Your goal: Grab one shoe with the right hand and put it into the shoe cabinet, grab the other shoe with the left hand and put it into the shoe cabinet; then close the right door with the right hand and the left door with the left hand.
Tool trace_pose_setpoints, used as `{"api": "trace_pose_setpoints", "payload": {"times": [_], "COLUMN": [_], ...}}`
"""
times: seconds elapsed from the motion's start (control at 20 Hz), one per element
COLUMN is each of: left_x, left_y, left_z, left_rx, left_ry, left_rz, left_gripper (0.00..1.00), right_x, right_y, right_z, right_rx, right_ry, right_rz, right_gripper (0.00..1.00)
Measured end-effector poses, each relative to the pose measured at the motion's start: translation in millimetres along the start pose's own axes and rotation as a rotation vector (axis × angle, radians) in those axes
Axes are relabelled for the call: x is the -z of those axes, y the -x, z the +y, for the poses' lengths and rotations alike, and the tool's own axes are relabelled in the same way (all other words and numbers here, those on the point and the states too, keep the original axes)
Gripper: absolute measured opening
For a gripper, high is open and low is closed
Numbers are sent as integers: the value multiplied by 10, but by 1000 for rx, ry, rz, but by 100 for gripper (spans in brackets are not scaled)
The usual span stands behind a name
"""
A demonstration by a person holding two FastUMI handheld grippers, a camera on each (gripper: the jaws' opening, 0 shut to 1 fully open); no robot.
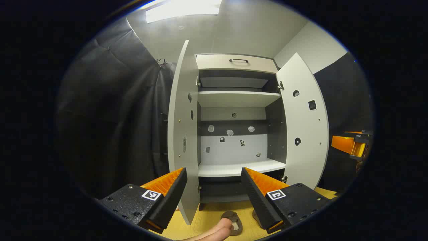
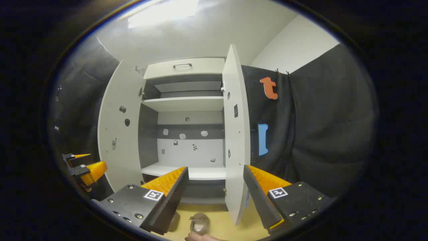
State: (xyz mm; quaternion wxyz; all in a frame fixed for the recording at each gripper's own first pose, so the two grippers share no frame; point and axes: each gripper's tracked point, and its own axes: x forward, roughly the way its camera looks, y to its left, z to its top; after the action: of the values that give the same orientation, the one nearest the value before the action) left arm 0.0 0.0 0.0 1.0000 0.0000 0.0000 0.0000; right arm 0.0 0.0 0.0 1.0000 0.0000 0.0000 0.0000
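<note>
**Cabinet open, shoes on the floor**

While both doors of the shoe cabinet point(image 1: 234, 100) stand wide, the left tongs point(image 1: 214, 192) and right tongs point(image 2: 215, 192) hang apart, holding nothing. Two brown shoes point(image 1: 234, 221) lie near on the yellow floor point(image 1: 207, 217), before the cabinet, one beside a hand point(image 1: 214, 232).

Left tongs point(image 1: 214, 187) open, empty, facing the shoe cabinet point(image 1: 234, 134); both doors open. Brown shoe point(image 1: 234, 219) on floor below cabinet.
</note>
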Motion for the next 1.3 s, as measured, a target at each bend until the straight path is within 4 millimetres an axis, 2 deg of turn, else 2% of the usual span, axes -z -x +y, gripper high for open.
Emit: {"api": "trace_pose_setpoints", "payload": {"times": [0.3, 0.6, 0.75, 0.95, 1.0, 1.05, 1.15, 1.2, 1.3], "left_x": [48, 95, 140, 233, 250, 285, 343, 355, 417], "left_y": [23, 13, 14, 13, 10, 8, 11, 14, 24], "left_z": [-38, 50, 91, 226, 252, 269, 283, 281, 282], "left_rx": [12, -8, -10, -41, -44, -49, -49, -45, -39], "left_ry": [-16, -6, -2, 16, 16, 14, 15, 19, 20], "left_rz": [1, 8, 12, 18, 18, 19, 26, 24, 27], "left_gripper": [99, 98, 98, 98, 99, 98, 99, 99, 99], "right_x": [53, 179, 329, 787, 940, 1115, 1422, 1593, 1975], "right_y": [-20, -80, -109, -205, -250, -304, -413, -469, -549], "right_z": [30, 100, 156, 289, 338, 379, 451, 488, 592], "right_rx": [-3, -14, -25, -47, -54, -62, -71, -73, -88], "right_ry": [-1, 4, 6, 47, 57, 62, 64, 67, 79], "right_rz": [4, 23, 39, 85, 105, 133, 179, 204, 268], "right_gripper": [99, 98, 98, 99, 94, 98, 94, 98, 99]}}
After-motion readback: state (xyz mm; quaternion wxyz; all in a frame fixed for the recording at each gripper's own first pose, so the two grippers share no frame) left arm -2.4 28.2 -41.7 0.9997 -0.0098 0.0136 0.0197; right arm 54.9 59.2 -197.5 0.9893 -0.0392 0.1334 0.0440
